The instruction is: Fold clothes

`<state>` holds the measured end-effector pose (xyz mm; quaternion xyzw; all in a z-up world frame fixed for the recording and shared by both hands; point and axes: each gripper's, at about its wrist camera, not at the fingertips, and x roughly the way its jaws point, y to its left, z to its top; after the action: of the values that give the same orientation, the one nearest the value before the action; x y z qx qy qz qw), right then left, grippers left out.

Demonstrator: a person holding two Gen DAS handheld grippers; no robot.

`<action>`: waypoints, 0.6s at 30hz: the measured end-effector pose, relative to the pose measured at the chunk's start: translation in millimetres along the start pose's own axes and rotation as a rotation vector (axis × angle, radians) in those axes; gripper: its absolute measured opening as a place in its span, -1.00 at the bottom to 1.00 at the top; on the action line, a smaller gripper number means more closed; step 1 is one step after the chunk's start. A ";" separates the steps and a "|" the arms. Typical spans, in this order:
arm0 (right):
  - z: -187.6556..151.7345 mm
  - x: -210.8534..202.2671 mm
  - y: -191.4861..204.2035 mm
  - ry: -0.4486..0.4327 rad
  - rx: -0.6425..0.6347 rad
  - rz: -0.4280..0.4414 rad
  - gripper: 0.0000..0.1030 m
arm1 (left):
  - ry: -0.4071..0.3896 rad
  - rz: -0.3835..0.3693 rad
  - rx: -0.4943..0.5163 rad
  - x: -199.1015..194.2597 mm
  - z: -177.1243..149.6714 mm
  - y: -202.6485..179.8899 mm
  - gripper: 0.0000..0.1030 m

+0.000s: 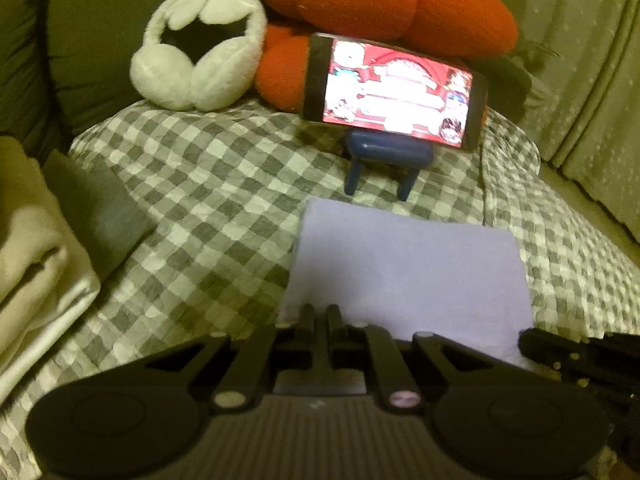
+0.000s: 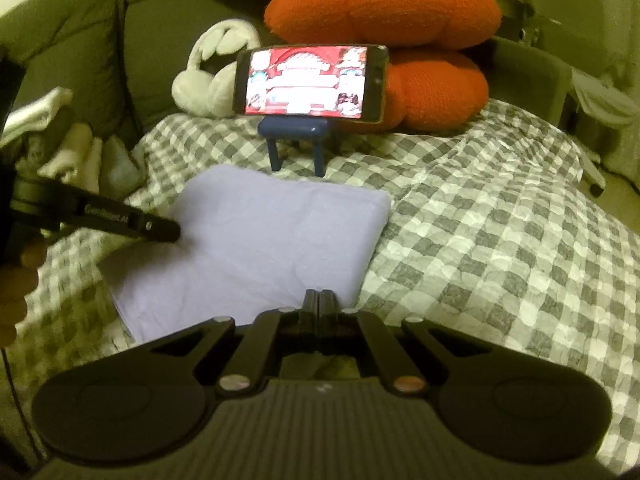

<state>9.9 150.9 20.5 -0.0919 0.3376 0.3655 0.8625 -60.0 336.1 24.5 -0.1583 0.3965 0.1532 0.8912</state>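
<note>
Left claw (image 1: 320,312) pinched almost shut at the near left edge of the lavender cloth (image 1: 408,272); whether fabric sits between the fingers, hard to tell. Right claw (image 2: 319,300) fully closed at the near right edge, likely gripping it. Cloth lying flat on the checked bed (image 2: 480,248), already folded to a rectangle. Probably mid-fold: next, lifting both near corners together and carrying them toward the far edge, short of the phone (image 2: 310,80) on its stand.
</note>
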 end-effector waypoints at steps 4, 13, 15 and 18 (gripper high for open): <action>0.9 -0.9 -23.7 0.006 0.114 0.024 -0.68 | 0.003 0.042 -0.035 1.1 1.9 7.7 -0.84; -2.3 6.3 -56.7 0.015 0.386 0.190 -0.49 | 0.022 0.032 -0.061 6.1 3.1 11.6 -0.83; -2.3 7.3 -57.7 0.011 0.405 0.196 -0.48 | 0.022 0.032 -0.059 6.0 3.1 12.1 -0.83; -3.2 7.9 -60.1 0.003 0.433 0.207 -0.47 | 0.020 0.039 -0.046 7.2 2.4 11.0 -0.83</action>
<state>53.9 111.1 7.6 0.1295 0.4170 0.3709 0.8196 -58.2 348.1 18.8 -0.1722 0.4046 0.1782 0.8803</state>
